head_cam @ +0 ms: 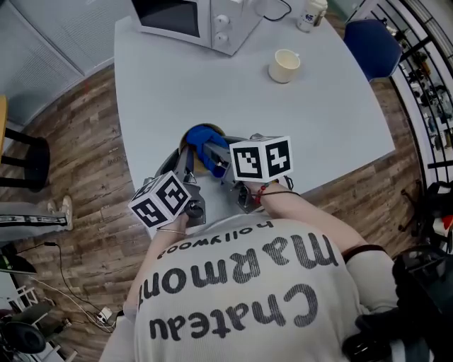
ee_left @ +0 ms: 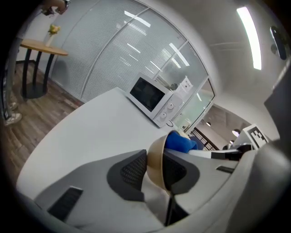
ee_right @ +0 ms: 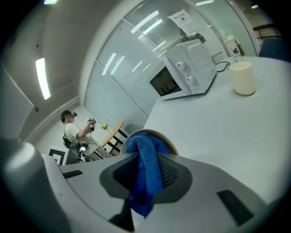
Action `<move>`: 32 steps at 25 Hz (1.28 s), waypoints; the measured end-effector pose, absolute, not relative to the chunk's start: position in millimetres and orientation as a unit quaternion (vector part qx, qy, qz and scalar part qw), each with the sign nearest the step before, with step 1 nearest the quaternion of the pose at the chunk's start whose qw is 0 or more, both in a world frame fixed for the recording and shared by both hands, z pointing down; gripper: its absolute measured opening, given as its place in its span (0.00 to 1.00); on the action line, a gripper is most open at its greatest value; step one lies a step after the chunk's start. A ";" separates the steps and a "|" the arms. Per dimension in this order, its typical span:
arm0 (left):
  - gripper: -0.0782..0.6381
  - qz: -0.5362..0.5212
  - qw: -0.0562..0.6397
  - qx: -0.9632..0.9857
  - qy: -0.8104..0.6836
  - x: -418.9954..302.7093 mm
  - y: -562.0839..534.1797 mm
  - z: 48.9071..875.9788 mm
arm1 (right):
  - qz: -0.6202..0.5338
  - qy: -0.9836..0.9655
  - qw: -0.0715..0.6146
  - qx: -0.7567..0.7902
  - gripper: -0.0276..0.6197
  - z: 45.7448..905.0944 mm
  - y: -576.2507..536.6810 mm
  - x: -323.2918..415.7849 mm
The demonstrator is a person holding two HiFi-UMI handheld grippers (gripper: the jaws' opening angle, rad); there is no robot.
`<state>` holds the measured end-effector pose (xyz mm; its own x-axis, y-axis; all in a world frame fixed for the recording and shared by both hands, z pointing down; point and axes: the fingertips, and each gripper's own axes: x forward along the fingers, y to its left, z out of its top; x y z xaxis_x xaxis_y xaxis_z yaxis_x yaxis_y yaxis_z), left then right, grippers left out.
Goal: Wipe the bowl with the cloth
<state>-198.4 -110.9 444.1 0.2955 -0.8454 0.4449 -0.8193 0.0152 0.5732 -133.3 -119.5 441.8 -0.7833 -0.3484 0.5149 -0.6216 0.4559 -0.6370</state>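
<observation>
The bowl (ee_left: 153, 157) is held tipped on edge over the near part of the worktop (head_cam: 212, 78), its wall clamped between the fingers of the left gripper (ee_left: 155, 175), presumably so that its inside is turned toward the other hand; the blue cloth (ee_right: 145, 154) is pinched between the closed fingers of the right gripper (ee_right: 148, 177) and pushed into the bowl's hollow, its free end left hanging, so that the inner surface can be rubbed; a cup (head_cam: 284, 66) and a microwave (head_cam: 191, 18) are set well apart, farther back.
</observation>
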 end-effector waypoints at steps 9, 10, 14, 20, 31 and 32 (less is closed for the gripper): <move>0.24 -0.051 0.381 0.711 -0.589 -194.9 -113.5 430.4 | 0.551 -0.802 0.030 0.227 0.14 412.8 -116.8 -157.1; 0.24 -0.059 0.380 0.708 -0.592 -197.7 -114.6 428.0 | 0.557 -0.800 0.021 0.223 0.14 411.5 -116.5 -158.8; 0.24 -0.072 0.390 0.690 -0.606 -206.8 -117.6 427.7 | 0.565 -0.794 0.028 0.224 0.14 420.8 -114.6 -164.3; 0.24 -0.063 0.387 0.685 -0.614 -212.4 -122.2 433.2 | 0.489 -0.826 0.203 0.193 0.14 458.8 -85.8 -169.7; 0.23 -0.044 0.411 0.691 -0.593 -205.5 -129.4 443.4 | 0.351 -0.847 0.325 0.232 0.14 477.5 -99.1 -125.1; 0.23 -0.033 0.409 0.694 -0.591 -203.7 -129.3 445.5 | 0.354 -0.841 0.327 0.245 0.14 479.9 -102.6 -115.4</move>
<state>-203.7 -129.3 445.5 0.2985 -0.8482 0.4376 -0.7944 0.0333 0.6065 -115.4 -102.6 479.9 -0.6658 -0.1801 0.7241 -0.6439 0.6290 -0.4356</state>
